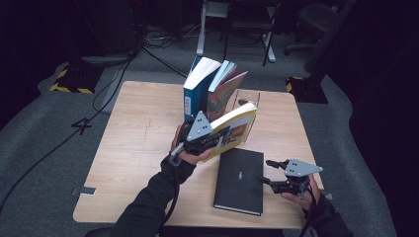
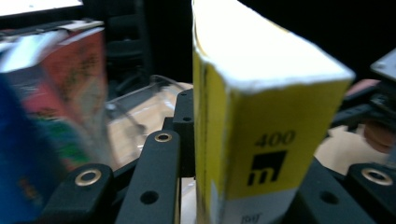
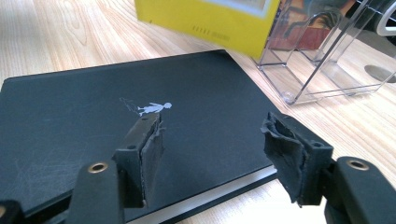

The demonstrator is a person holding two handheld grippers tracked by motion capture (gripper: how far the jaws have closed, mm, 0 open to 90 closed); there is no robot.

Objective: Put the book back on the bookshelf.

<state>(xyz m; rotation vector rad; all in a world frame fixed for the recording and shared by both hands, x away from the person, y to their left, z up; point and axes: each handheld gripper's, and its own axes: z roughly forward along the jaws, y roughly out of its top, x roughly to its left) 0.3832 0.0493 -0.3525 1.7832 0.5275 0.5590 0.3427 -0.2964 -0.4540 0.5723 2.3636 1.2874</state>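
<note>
Yellow book [image 1: 232,129], clamped by the left gripper [image 1: 217,136] fingers, hangs tilted just before the clear rack [image 1: 247,96], while the right gripper [image 1: 269,173], fingers apart and empty, hovers beside the black book [image 1: 239,180] on the tabletop [image 1: 133,148].

Looks like a lab or recording studio, dim all round with one lit wooden table [image 1: 138,143] standing on grey carpet [image 1: 44,128]. Black cables [image 1: 106,81] run across the floor at far left, hazard-striped yellow-black bases [image 1: 71,81] sit far left and far right, and a number 4 marker [image 1: 81,125] is taped on the carpet left of the table. Office chairs [image 1: 316,24] and a white stand leg [image 1: 201,34] are at the far side.
</note>
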